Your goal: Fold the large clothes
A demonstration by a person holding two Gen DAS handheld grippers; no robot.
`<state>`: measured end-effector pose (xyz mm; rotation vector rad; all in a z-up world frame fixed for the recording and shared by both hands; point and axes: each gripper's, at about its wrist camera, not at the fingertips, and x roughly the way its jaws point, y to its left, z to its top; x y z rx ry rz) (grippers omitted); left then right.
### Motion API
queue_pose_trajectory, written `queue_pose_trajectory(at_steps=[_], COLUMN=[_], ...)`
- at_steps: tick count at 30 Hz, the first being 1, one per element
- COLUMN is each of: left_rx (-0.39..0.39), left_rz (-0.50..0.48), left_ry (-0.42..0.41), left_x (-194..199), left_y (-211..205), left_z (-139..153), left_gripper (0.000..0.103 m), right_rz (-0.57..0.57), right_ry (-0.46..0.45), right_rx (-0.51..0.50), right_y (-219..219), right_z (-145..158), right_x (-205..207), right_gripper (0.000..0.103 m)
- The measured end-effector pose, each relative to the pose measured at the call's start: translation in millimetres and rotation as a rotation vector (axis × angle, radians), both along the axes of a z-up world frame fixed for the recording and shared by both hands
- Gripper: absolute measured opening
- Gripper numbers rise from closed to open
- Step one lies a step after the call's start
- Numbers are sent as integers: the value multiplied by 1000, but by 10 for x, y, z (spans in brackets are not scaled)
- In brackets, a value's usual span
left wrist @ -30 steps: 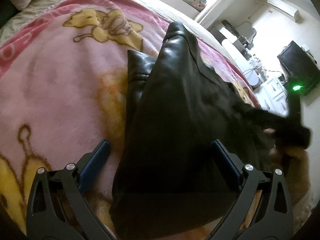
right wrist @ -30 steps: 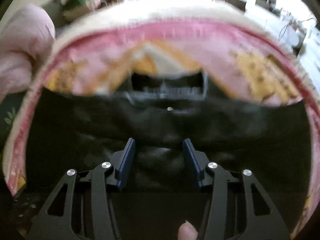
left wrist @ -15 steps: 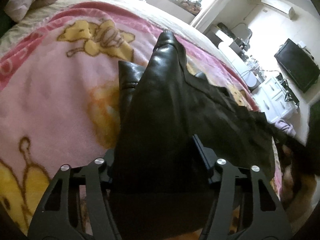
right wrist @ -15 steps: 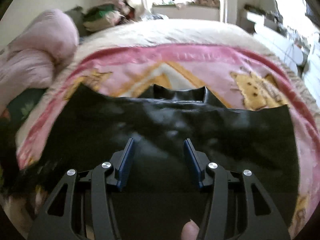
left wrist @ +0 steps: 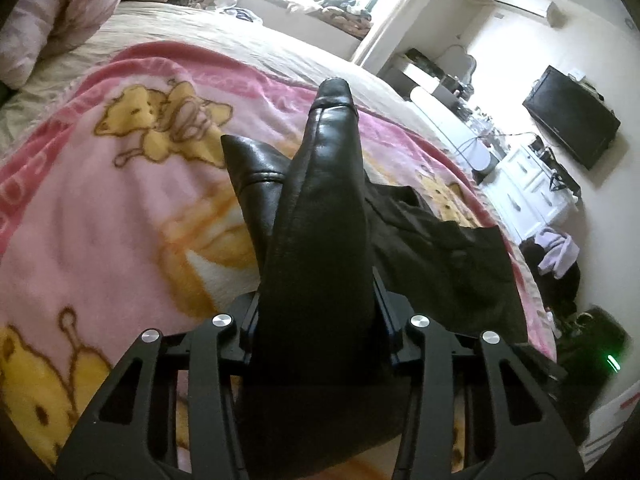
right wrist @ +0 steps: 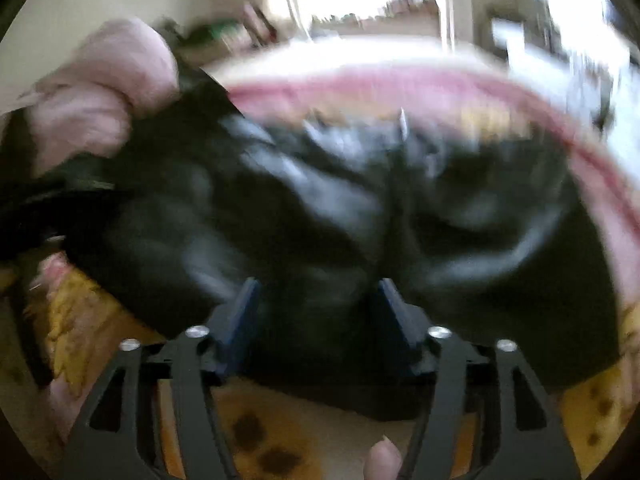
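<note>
Gripping the black leather jacket (left wrist: 320, 240) over the pink cartoon blanket (left wrist: 100, 220), my left gripper (left wrist: 316, 312) has just been closing; my right gripper (right wrist: 316, 308) has been opening, its grasp is blurred.

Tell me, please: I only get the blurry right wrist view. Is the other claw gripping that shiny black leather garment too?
Observer: Yes. The left gripper has just been closing; its pads pinch a raised fold of the black leather garment.
Visitor: Where does that fold point?
Observer: Straight ahead, ending in a stitched sleeve cuff.
Visitor: Anything in the background?
Observer: A black flat television hangs on the wall.
</note>
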<state>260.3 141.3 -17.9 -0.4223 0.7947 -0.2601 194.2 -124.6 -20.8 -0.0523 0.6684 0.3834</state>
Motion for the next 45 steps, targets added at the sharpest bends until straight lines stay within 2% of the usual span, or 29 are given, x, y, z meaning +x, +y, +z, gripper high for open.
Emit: queue_pose_trajectory(at_steps=[1,4,7,9,13,14,16,17,18,19,22,29,33,39,44,45], left_rx=[3,12,1,1,16,18,24,25,23,19,33,109,147,147,144,140], left_rz=[-4,-18,-27,-31,-43,-46,-55,-58,-62,-70,-98,-193,-253,-328,-421,-444], left_ry=[1,9,17,24,39,41,43,42,40,38,20,-55,-74,-59,-37,-29], left_x=[6,37,45,55,97,103,116,126,130,142,160,231,307,434,457,450], left_y=[5,-21,-13,-10,-24,-30,-61,-74,-85,-107,-217,-869,-1264,-1738,-2198,-2266], left_z=[15,75,116,130,155,165,201,227,247,286,416,818,939,940,865,838], left_gripper=[35,35,35,35,35,35,35,35,35,35,35,35,35,36,44,46], right_rz=[40,139,209,203,134,127,122,129,142,150,117,-21,-77,-178,-256,-269], right_ry=[-67,-204,-316,-387,-409,-415,-430,-440,-456,-475,-504,-490,-469,-408,-299,-252], right_rx=[-34,-182,-398,-533,-618,-617,-610,-600,-591,-596,-556,-408,-359,-256,-110,-46], right_y=[124,568,1048,1280,1403,1398,1356,1327,1307,1272,1112,559,348,-50,-418,-523], right_z=[58,27,-180,-342,-446,-442,-406,-376,-351,-327,-244,130,200,219,133,86], right_x=[-176,-497,-653,-660,-501,-484,-452,-461,-484,-493,-538,-506,-501,-461,-418,-411], right_gripper=[84,85,85,85,83,83,66,62,47,37,26,19,17,16,15,15])
